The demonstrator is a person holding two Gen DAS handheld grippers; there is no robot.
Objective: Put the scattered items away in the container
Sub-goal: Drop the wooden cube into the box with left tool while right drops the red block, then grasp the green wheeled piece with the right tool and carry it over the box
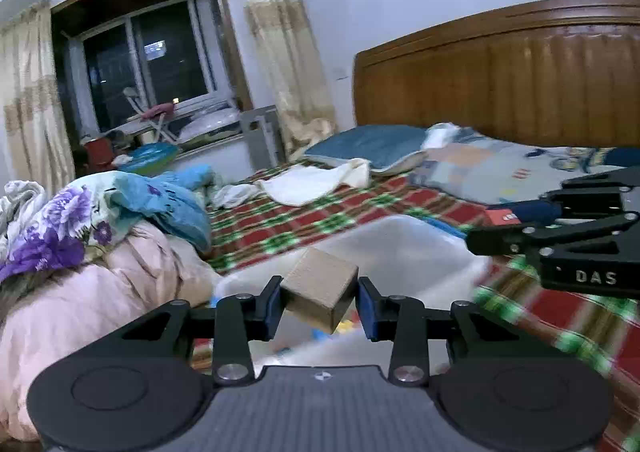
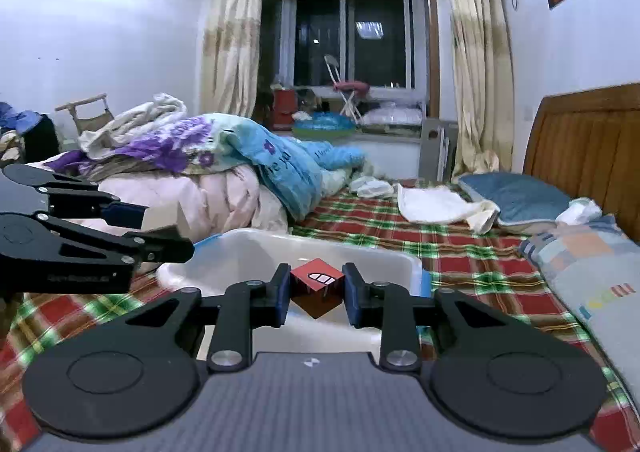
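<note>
Two grippers over the plaid bed: left gripper [image 1: 319, 302] clamped on a plain wooden block [image 1: 322, 294], right gripper [image 2: 313, 294] clamped on a red cube [image 2: 317, 286], both above the white container [image 2: 256, 256], near its front rim.

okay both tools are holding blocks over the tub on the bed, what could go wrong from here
1. The left tool pinches the plain wooden block by its corners, tilted; it could twist free and miss the white tub.
2. The right tool holds the red block the same way.
3. Both tools hang close together, so they might collide.
</note>
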